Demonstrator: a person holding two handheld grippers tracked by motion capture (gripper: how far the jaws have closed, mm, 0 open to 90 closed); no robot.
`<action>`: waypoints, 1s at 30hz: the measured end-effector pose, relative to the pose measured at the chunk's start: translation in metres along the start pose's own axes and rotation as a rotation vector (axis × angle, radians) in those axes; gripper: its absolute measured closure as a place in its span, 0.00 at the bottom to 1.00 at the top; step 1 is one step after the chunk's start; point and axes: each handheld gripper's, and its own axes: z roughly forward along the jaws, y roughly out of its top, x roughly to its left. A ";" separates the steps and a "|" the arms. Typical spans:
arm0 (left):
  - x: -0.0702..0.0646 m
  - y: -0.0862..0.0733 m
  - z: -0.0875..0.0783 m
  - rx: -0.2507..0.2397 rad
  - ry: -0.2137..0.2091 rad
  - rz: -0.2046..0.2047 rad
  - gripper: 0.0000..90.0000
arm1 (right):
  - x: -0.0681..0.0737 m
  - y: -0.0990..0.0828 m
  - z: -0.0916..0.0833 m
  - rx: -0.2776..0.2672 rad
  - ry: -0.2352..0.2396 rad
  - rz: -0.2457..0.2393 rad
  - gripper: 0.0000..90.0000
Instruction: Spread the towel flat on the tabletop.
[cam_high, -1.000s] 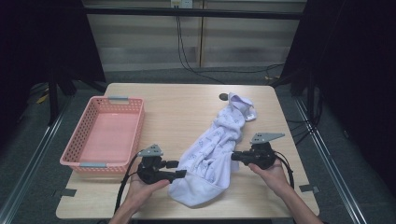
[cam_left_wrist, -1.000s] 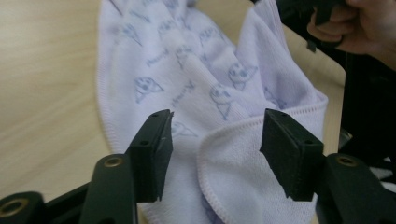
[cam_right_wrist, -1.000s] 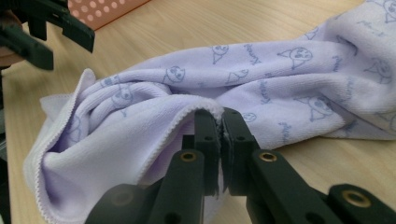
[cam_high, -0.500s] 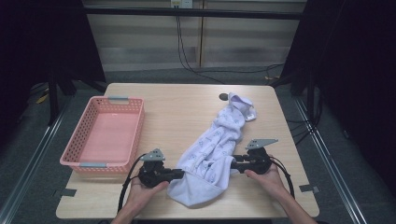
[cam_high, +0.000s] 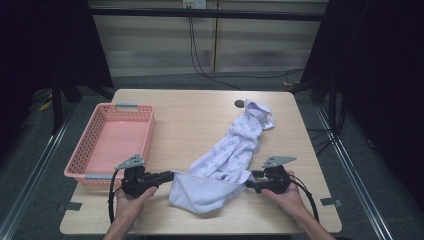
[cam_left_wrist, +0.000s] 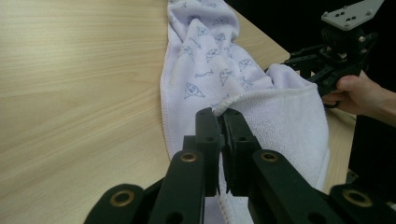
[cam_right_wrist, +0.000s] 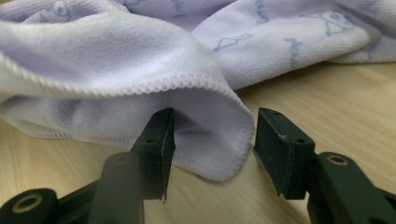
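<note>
Towel (cam_high: 220, 165) hangs pinched at one corner in the left tool (cam_left_wrist: 223, 122); the right tool (cam_right_wrist: 212, 135), jaws just opening, straddles a loose fold and may miss it.

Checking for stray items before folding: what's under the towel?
Bare wooden table shows all around the towel, and under its lifted edge in the right gripper view. What lies beneath the bunched middle is covered.
</note>
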 end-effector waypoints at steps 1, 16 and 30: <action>0.001 -0.001 -0.002 -0.003 0.007 -0.009 0.96 | 0.001 0.000 0.000 -0.001 -0.007 -0.004 0.53; -0.002 0.024 -0.010 -0.108 0.024 0.005 0.96 | -0.019 0.027 -0.061 -0.170 0.045 0.088 0.96; -0.029 0.134 -0.008 -0.277 0.006 0.122 0.96 | -0.051 0.125 -0.163 -0.421 -0.115 0.037 0.96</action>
